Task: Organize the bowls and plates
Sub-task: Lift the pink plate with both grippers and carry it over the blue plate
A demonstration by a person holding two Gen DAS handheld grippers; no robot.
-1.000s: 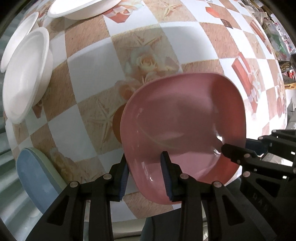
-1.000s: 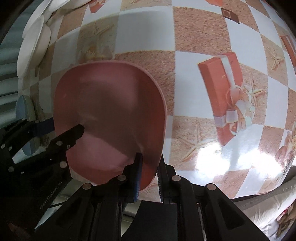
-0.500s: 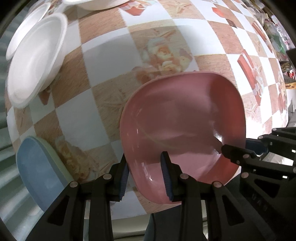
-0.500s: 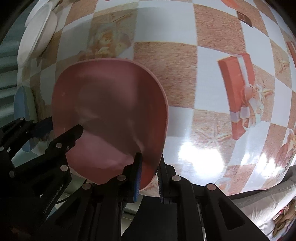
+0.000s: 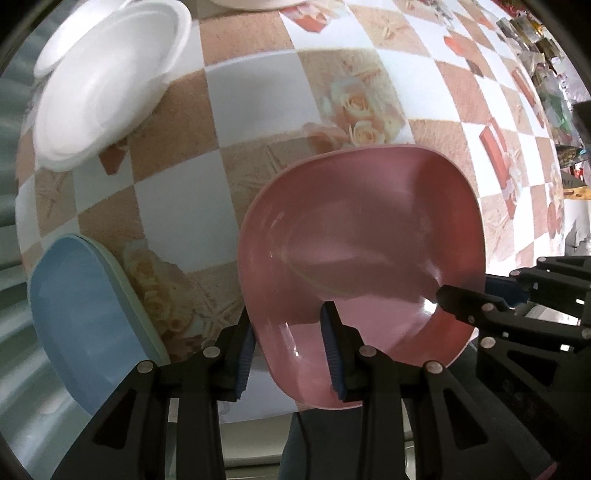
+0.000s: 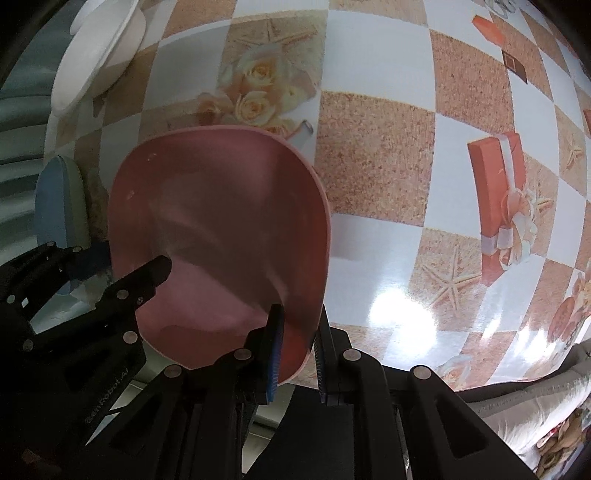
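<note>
A pink plate is held above the table by both grippers. My left gripper is shut on its near left rim, one finger inside and one outside. My right gripper is shut on its near right rim; the plate also shows in the right wrist view. A blue plate lies on a pale green one at the table's near left corner. White foam bowls are stacked at the far left.
The table wears a checked cloth with roses, starfish and gift boxes. Another white dish sits at the far edge. Clutter stands beyond the table's far right. A sofa edge lies at lower right.
Both grippers have carried the pink plate leftward; the blue plate and white bowls now look larger and nearer. The grip on the plate is unchanged.
</note>
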